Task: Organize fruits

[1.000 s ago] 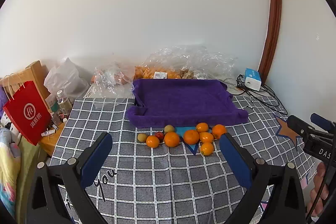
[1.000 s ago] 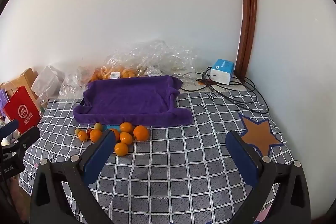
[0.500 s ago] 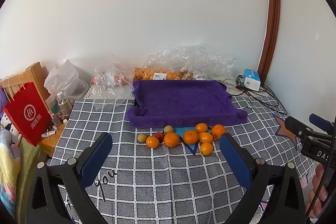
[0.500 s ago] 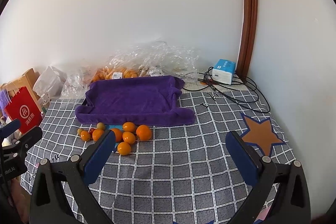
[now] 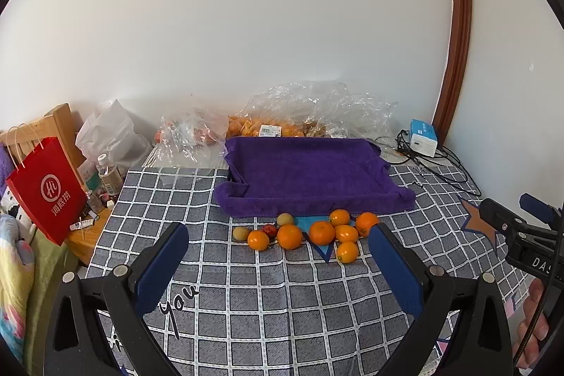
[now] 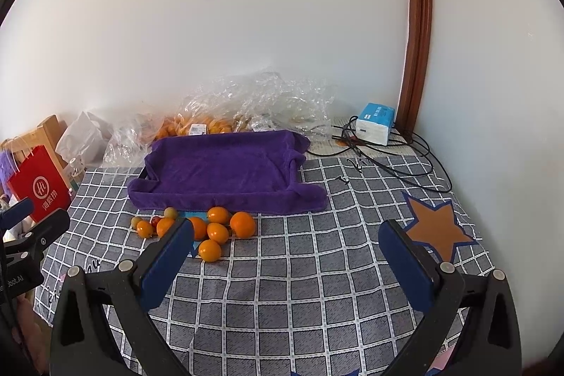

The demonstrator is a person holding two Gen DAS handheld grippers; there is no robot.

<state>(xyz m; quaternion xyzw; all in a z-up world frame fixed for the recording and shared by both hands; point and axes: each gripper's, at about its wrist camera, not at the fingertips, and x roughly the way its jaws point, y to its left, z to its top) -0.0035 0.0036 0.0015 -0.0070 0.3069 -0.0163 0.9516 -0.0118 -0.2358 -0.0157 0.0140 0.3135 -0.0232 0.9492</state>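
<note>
While my left gripper (image 5: 278, 258) and right gripper (image 6: 285, 254) hang wide, empty; nudged oranges (image 5: 322, 232) could roll off the table (image 5: 282, 305).

Bare checked tablecloth (image 5: 282, 298) lies before the fruits (image 5: 310, 233); the purple tray (image 5: 310, 175) walls their far side.

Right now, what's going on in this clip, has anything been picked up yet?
Nothing is held yet. A person holds the left gripper and the right gripper above the checked tablecloth, both wide open. The loose fruits, mostly oranges plus a few small greenish and red ones, sit in a cluster on the cloth just in front of the purple towel-lined tray, which has no fruit in it.
</note>
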